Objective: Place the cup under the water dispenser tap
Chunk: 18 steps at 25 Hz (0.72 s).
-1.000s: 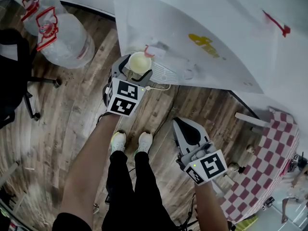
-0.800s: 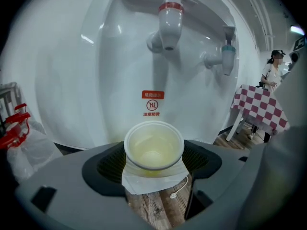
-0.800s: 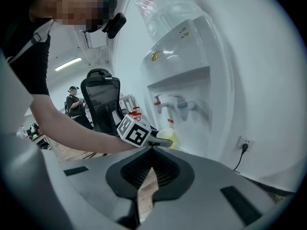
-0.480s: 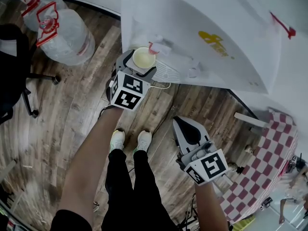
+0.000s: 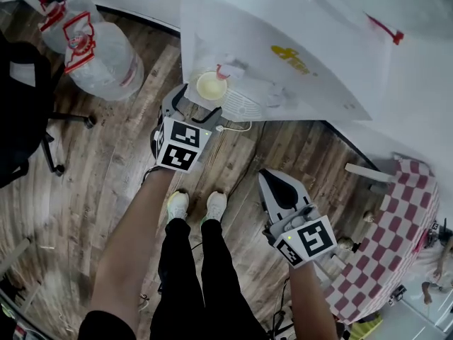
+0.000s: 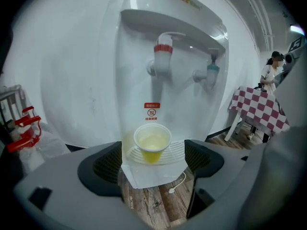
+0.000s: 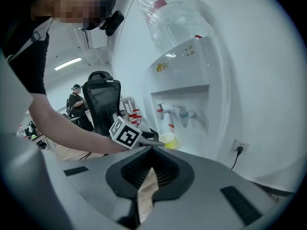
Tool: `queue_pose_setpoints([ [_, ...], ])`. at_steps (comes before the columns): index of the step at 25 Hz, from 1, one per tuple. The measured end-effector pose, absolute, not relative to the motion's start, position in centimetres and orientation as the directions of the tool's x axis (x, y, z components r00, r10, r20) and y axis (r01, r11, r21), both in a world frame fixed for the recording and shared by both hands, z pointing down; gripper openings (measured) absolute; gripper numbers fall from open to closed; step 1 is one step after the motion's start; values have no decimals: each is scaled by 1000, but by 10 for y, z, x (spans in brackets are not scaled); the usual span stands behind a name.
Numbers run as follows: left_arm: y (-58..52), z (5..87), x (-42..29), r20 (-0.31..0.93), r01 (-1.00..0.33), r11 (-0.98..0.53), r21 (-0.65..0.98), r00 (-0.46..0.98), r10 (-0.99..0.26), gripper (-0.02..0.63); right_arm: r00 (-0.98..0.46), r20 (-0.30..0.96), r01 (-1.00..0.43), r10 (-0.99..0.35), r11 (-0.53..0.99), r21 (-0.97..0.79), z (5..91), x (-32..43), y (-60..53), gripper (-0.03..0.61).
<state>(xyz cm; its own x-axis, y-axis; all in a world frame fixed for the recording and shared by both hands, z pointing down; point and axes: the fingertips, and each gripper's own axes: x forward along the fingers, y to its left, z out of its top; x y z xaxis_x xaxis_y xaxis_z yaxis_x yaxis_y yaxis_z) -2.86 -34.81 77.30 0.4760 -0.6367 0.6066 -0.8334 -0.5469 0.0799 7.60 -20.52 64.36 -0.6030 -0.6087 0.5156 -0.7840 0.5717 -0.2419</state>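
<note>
A pale yellow plastic cup [image 5: 211, 86] [image 6: 152, 143] stands upright on the white dispenser's drip tray [image 6: 176, 151], directly below the red tap [image 6: 162, 51]. My left gripper [image 5: 197, 103] [image 6: 153, 151] sits just in front of the cup. Its jaws are opening, and the dark pads [image 6: 108, 165] stand apart from the cup on either side, touching nothing. The cup shows small in the right gripper view [image 7: 168, 139], next to the left gripper's marker cube. My right gripper [image 5: 275, 183] [image 7: 151, 152] hangs lower right, away from the dispenser, shut and empty.
The blue tap [image 6: 210, 71] is right of the red one. Large water bottles [image 5: 99, 57] lie on the wood floor at left, beside a black office chair [image 5: 21, 112]. A checkered table [image 5: 396, 250] stands at right. A white cable [image 5: 235, 128] trails below the tray.
The left gripper has drawn back from the cup and its jaws have widened; the cup stays on the tray under the red tap. The right gripper has kept still.
</note>
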Motion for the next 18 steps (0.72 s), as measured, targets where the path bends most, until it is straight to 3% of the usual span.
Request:
queue_pose_setpoints([
  [8, -301, 709, -76, 614, -875, -465, 133, 441, -655, 386, -588, 500, -802, -635, 538, -259, 593, 75, -181, 11],
  [18, -238, 597, -92, 612, -852, -500, 157, 481, -627, 95, -595, 448, -804, -668, 507, -311, 508, 68, -157, 11],
])
